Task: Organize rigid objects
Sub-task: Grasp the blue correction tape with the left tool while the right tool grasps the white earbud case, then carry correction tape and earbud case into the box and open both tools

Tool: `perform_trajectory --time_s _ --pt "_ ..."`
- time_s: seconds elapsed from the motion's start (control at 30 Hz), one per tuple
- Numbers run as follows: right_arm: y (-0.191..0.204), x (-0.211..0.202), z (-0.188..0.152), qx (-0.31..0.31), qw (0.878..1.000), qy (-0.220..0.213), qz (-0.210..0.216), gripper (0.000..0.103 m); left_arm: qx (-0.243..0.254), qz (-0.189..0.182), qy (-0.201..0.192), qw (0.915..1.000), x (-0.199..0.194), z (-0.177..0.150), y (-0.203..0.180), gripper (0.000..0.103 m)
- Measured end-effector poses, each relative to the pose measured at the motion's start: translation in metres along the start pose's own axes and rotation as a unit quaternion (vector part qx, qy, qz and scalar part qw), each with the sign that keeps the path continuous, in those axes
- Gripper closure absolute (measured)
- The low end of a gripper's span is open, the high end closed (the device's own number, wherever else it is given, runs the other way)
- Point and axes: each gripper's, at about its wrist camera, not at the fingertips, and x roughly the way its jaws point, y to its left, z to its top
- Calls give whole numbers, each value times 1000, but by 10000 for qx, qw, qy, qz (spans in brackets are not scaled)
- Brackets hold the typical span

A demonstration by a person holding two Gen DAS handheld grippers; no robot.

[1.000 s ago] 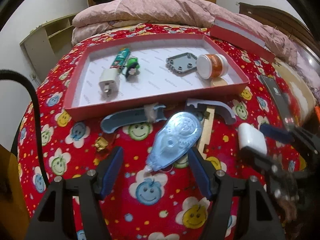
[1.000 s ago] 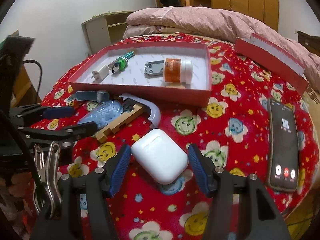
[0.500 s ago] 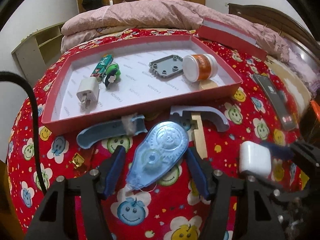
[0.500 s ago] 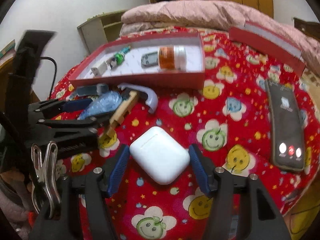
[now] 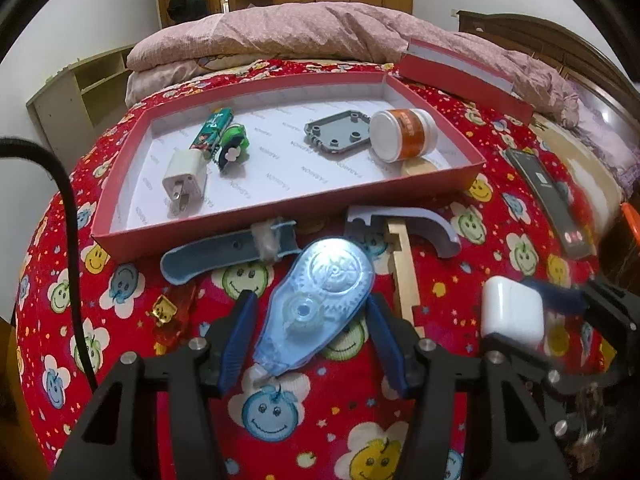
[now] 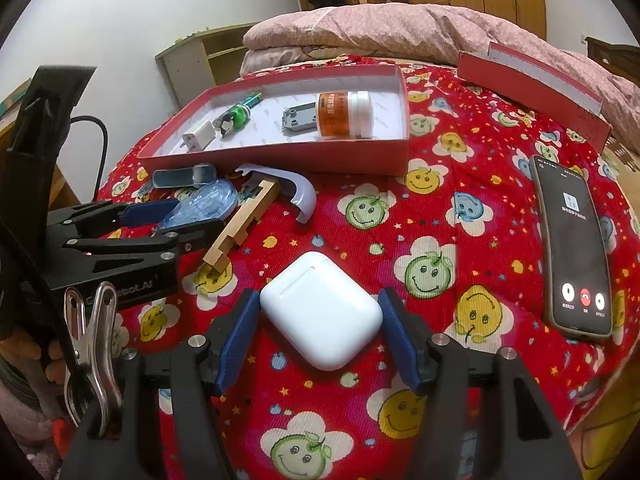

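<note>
Left gripper (image 5: 310,336) straddles the blue correction-tape dispenser (image 5: 316,300) lying on the red smiley bedspread (image 5: 280,412); its jaws have just been closing around it, and the blue pads look right against its sides, though firm contact cannot be confirmed. Right gripper (image 6: 320,332) is spread around the white earbuds case (image 6: 322,308), pads just beside it, small gaps visible on both sides. Far of both sits the red tray (image 5: 280,210), holding a white charger plug (image 5: 186,182), green battery (image 5: 212,134), green keychain toy (image 5: 232,148), grey plate (image 5: 338,136) and orange-labelled jar (image 5: 404,134). Near the tray's front wall lie two blue-grey curved pieces (image 5: 224,250) and a wooden strip (image 5: 404,268). A phone (image 6: 572,248) lies far right. The tray lid (image 6: 532,92) leans against the pink quilt.
</note>
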Motion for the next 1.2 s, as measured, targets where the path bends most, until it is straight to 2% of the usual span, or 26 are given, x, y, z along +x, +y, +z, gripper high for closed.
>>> perform_trajectory --time_s 0.1,0.17,0.4,0.53,0.57,0.93,1.2 --pt "1 0 -2 -30 10000 -34 -42 40 48 -80 -25 10000 -3 -2 -3 59" --pt "2 -1 -3 -27 10000 -37 -60 40 71 -91 -19 9999 -4 -3 -5 61" --pt "4 -4 -7 -46 9999 -23 -140 41 -138 -357 0 9993 -19 -11 6 61" --pt "5 -6 -10 0 9996 -69 -256 55 -207 -346 -139 9991 -33 -13 13 61" --pt "4 -7 -10 53 9997 -81 -232 56 -238 -356 -159 9990 -36 -13 15 61" --pt "10 -16 -10 168 9993 -246 -222 57 -518 -299 -319 9977 -58 -13 34 61" --pt "15 -25 -5 239 9988 -430 -57 57 -769 -234 -386 9960 -67 -11 53 61"
